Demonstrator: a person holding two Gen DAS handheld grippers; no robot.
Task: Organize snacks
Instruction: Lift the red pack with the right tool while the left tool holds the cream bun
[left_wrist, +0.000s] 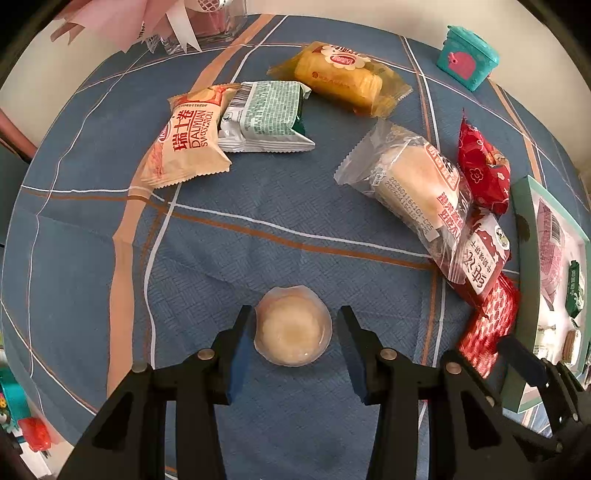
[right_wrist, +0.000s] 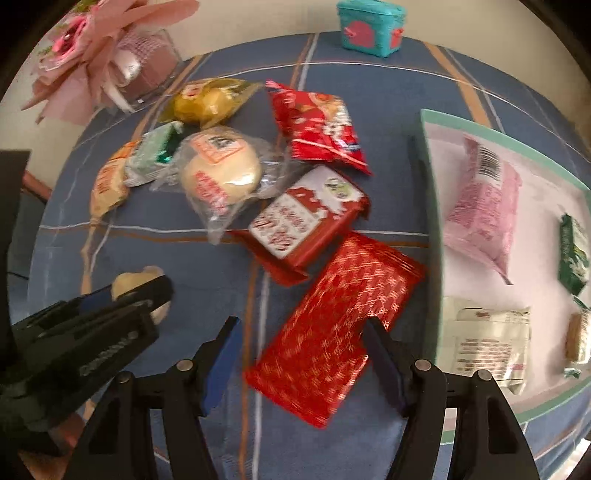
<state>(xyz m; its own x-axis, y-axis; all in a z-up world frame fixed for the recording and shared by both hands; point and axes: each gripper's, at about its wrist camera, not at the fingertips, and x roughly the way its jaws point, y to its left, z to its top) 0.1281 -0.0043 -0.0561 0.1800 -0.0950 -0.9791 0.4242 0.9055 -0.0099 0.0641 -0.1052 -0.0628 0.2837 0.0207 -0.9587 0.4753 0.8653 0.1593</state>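
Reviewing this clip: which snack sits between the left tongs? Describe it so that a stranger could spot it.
On the blue plaid tablecloth, look nearest the camera, between the left tongs. It is a small round jelly cup, pale and translucent, the only unprinted, unwrapped-looking snack.

Home: tablecloth (left_wrist: 258, 229), ribboned bouquet (right_wrist: 85, 48).

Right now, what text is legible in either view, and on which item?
"DALIYUAN SWISS ROLL": on the cream and orange swiss roll pack.
"2026": start of a date stamp on the clear-wrapped bun pack; remaining digits blurred.
Chinese print on the red-and-white snack pack: too blurred to read.
Barcode on the pink packet: digits unreadable.
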